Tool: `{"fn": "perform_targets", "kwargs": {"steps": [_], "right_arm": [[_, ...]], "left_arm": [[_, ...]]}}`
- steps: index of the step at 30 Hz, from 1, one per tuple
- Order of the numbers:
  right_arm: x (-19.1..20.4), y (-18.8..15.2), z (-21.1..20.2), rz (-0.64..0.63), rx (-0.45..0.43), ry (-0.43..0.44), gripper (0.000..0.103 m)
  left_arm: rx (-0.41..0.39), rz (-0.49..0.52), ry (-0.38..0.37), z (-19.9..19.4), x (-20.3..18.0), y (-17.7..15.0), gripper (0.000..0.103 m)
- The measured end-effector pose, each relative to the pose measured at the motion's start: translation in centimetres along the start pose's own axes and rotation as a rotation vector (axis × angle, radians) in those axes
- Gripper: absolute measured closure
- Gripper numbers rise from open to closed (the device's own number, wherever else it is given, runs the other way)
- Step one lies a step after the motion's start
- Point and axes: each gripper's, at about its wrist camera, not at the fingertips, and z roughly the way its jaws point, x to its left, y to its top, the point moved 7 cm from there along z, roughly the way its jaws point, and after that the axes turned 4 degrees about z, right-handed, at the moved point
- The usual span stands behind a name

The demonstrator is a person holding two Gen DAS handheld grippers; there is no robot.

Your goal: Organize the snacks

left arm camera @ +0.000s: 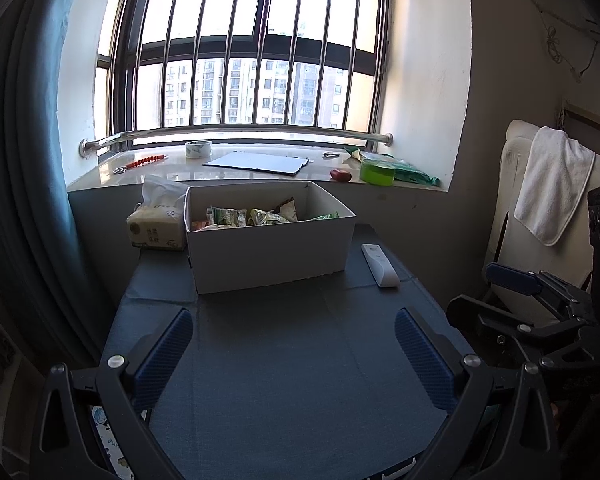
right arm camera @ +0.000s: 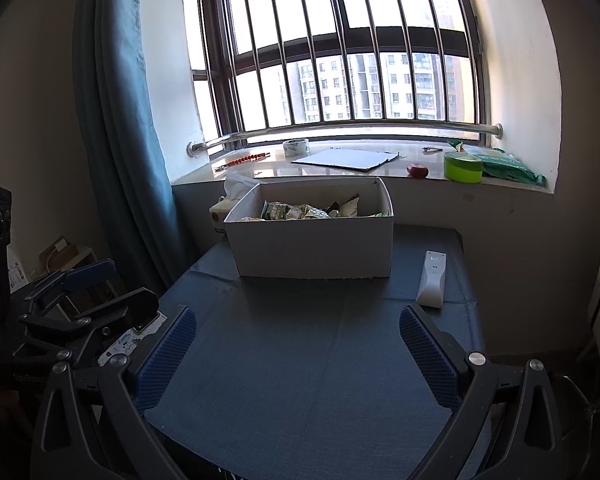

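On the dark blue table, a white box holds the snack packs.
The box sits at 12 o'clock from both tools. The left gripper and right gripper are spread wide, holding nothing. A white remote lies at 3 o'clock of the box, and a tissue pack touches it at 9 o'clock.

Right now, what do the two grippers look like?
Both look alike. The left gripper and the right gripper have black, angular plastic arms with triangular cut-outs and round silver pivot bolts. Their fingers carry blue pads with a fine ribbed texture. No cables, sleeves or hands are visible.
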Motion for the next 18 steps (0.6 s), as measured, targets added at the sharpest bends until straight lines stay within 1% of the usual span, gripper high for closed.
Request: {"fn": "perform_targets", "kwargs": {"steps": [18], "right_arm": [[-0.03,-0.19,0.08,0.001,0.003,-0.005,0.0]], "left_arm": [[0.005,-0.004,-0.006,0.15,0.08,-0.16,0.0]]}}
